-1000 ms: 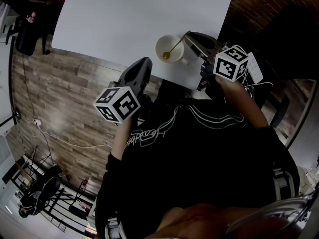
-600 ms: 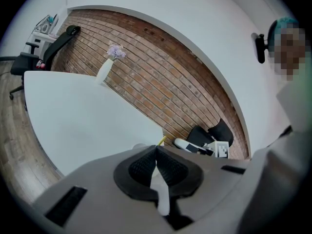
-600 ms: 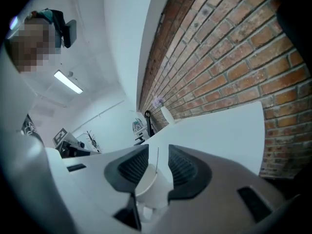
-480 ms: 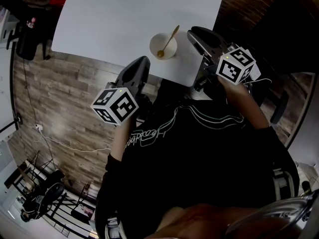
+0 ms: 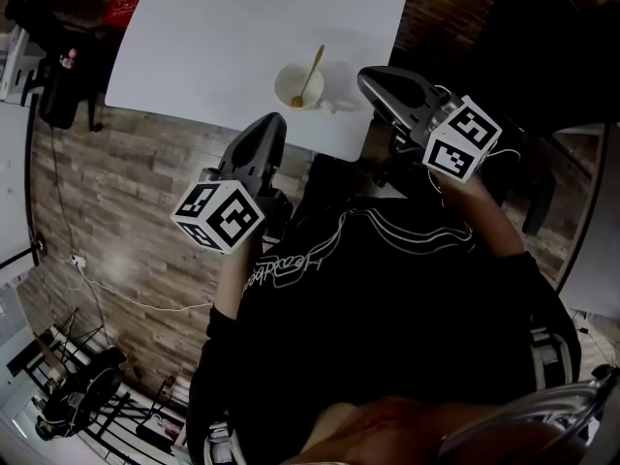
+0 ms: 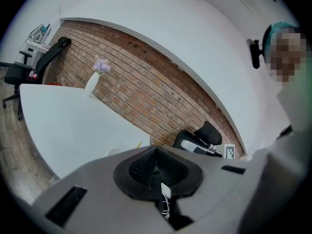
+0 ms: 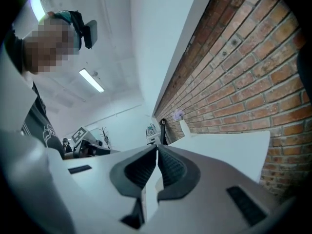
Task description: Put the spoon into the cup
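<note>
Spoon (image 5: 310, 74) stands in cup (image 5: 298, 86), bowl down, handle leaning over the far rim. Cup sits by the table's (image 5: 213, 37) near edge, toward its right corner. Task looks done. Left gripper (image 5: 270, 124) and right gripper (image 5: 374, 77) both hang off the near edge, each with jaws pressed together on nothing. To finish well, draw both away without brushing the cup, which is close enough to the edge to tip. Cup: white, round, glossy. Spoon: slim, gold-coloured. Table: flat, matt white. Pads (image 6: 141, 165): black, ribbed.
</note>
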A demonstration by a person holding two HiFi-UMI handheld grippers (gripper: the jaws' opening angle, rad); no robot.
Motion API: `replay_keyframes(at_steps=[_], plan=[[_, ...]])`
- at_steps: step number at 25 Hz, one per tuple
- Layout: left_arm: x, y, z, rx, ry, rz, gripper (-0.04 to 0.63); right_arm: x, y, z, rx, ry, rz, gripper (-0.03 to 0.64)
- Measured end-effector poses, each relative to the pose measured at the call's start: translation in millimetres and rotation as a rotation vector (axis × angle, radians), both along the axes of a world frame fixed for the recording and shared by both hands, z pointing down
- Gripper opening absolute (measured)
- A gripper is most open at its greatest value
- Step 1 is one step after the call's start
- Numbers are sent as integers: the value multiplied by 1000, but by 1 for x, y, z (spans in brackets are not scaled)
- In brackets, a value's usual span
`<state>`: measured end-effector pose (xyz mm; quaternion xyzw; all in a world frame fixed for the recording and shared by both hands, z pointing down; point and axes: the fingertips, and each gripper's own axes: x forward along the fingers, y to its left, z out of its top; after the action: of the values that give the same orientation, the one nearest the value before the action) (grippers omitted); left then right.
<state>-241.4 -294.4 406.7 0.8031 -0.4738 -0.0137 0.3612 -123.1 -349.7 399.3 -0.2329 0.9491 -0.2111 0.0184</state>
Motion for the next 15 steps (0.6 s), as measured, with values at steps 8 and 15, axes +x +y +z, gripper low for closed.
replay_keyframes(at_steps=[8,15], plan=[[24,26,-27,64,1,12,5,4,48,-23,-22,-8,-124,-3],[48,42,-49,135,-55,53,5,11,69,-37,-28,-16,-157,-3]])
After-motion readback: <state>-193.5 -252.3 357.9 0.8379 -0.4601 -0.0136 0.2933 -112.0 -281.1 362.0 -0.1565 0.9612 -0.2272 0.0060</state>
